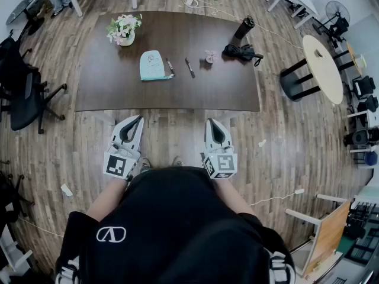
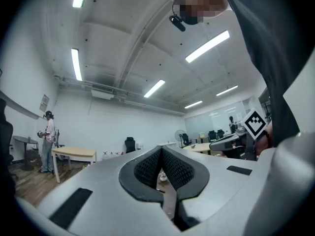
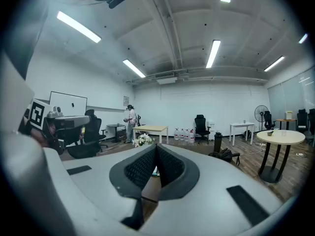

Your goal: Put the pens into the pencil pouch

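A light teal pencil pouch (image 1: 153,65) lies on the dark brown table (image 1: 118,87). Right of it lie two dark pens, one (image 1: 170,67) touching the pouch's edge and one (image 1: 189,67) a little further right. My left gripper (image 1: 137,118) and right gripper (image 1: 209,122) are held side by side near my body, short of the table's near edge, both shut with nothing between the jaws. In the left gripper view the left gripper (image 2: 161,148) points about level across the room. The right gripper (image 3: 156,146) points about level too, and a sliver of the pouch (image 3: 154,171) shows through its jaws.
On the table stand a pot of flowers (image 1: 124,29), a small brownish object (image 1: 209,57), a black bag (image 1: 240,52) and a dark bottle (image 1: 243,28). Black office chairs (image 1: 23,93) stand left, a round pale table (image 1: 323,67) right. A person (image 3: 130,122) stands far off.
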`<state>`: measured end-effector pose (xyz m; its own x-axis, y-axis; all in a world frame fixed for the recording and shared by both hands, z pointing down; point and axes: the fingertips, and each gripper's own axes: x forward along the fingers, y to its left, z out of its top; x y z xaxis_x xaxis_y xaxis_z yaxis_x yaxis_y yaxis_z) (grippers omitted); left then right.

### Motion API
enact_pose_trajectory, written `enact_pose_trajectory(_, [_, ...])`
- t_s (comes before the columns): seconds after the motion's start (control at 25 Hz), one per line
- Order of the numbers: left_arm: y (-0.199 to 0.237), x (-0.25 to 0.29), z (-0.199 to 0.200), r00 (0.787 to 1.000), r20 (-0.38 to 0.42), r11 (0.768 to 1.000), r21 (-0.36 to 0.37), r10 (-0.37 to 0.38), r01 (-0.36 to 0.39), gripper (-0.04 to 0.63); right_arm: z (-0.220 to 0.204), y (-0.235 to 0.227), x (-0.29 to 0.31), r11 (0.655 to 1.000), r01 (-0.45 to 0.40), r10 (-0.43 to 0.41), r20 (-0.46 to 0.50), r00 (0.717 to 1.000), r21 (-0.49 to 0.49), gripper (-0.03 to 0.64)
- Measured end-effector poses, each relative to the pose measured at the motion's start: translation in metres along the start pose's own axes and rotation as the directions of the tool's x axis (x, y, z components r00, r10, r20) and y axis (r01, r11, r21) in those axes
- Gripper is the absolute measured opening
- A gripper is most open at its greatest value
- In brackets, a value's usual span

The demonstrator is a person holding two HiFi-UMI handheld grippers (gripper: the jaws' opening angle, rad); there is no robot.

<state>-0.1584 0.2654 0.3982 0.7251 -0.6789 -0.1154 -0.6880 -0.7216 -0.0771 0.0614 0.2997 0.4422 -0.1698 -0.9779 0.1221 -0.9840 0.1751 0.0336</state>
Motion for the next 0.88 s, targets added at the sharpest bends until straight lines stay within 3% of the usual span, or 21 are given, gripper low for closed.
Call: enact_pose_trajectory(0.88, [-0.005, 0.022, -0.009, 0.999, -0.029, 0.999, 0.019, 0.03, -0.029, 0.003, 0.001, -0.026, 0.009, 0.999, -0.037, 0.035, 0.058, 0.998, 0.032, 0.0])
